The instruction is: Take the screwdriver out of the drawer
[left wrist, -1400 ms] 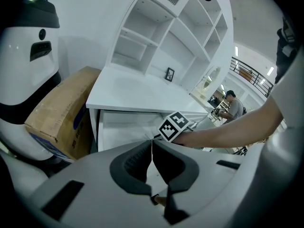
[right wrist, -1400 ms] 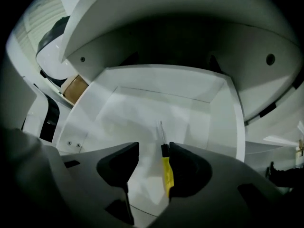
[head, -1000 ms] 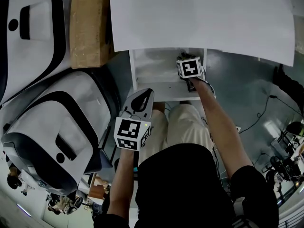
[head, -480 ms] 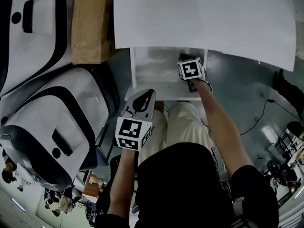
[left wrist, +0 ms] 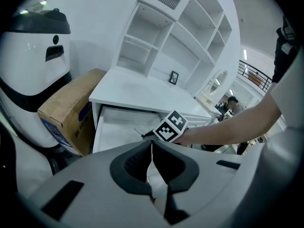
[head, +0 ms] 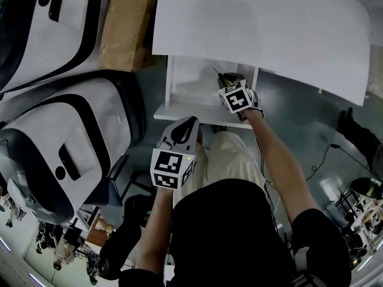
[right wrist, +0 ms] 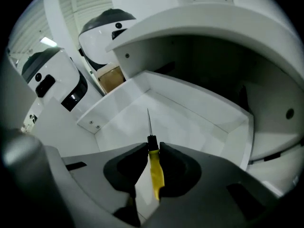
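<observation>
The right gripper (right wrist: 153, 148) is clenched on the screwdriver (right wrist: 155, 167). Its pads pinch the yellow handle just behind the black collar, w/ the thin metal shaft sticking out fwd. Its jaws have just closed in, then eased a touch, handle btwn them. The screwdriver hangs over the open drawer (right wrist: 199, 127), shaft aimed across the white floor. Whether the tip clears that floor can't be told.

Edges: the desk top (head: 257, 28) overhangs the drawer's rear, so headroom is tight at the back & open toward the front. In the head view the right gripper sits by the drawer's right wall, and most of the floor lies open to its left. The drawer's front panel runs across btwn the two grippers. The left gripper (left wrist: 152, 145) has its jaws pressed together w/ nothing in them, and hovers just in front of that panel, above the person's lap. A cardboard box (head: 125, 28) stands against the desk's left side. White-and-black machine housings (head: 66, 142) crowd the floor beyond it.

Writing: b/w square markers on the right gripper's marker cube (head: 238, 96). The blue print on the box side, seen in the left gripper view, is too small to read.
</observation>
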A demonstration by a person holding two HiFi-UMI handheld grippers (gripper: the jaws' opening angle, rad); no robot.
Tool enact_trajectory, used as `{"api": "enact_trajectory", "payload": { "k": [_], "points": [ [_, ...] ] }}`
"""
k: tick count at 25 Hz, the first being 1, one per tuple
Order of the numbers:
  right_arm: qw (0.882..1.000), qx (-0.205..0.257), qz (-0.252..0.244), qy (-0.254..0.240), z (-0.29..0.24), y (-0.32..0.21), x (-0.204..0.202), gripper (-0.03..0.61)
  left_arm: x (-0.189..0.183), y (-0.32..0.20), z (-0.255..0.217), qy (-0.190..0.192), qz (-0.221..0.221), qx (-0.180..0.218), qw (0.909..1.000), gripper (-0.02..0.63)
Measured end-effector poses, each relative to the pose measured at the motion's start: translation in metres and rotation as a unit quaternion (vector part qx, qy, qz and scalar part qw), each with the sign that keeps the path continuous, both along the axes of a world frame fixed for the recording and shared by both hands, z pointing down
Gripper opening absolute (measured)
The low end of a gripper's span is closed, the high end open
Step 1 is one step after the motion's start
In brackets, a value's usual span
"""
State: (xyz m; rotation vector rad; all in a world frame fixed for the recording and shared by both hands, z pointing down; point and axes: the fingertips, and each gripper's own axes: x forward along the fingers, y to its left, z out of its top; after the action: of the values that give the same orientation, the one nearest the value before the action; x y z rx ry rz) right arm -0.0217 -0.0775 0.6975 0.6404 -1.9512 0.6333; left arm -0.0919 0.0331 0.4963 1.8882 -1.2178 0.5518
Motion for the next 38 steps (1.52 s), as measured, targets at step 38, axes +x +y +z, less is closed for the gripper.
{"api": "enact_trajectory", "payload": {
  "k": [38],
  "points": [
    [0.913,0.222,0.038,-0.339,-0.416,0.065,0.084,0.091,0.076,0.025,-0.167,0.003,-0.065,0.185,0.9806,0.028]
  ]
}}
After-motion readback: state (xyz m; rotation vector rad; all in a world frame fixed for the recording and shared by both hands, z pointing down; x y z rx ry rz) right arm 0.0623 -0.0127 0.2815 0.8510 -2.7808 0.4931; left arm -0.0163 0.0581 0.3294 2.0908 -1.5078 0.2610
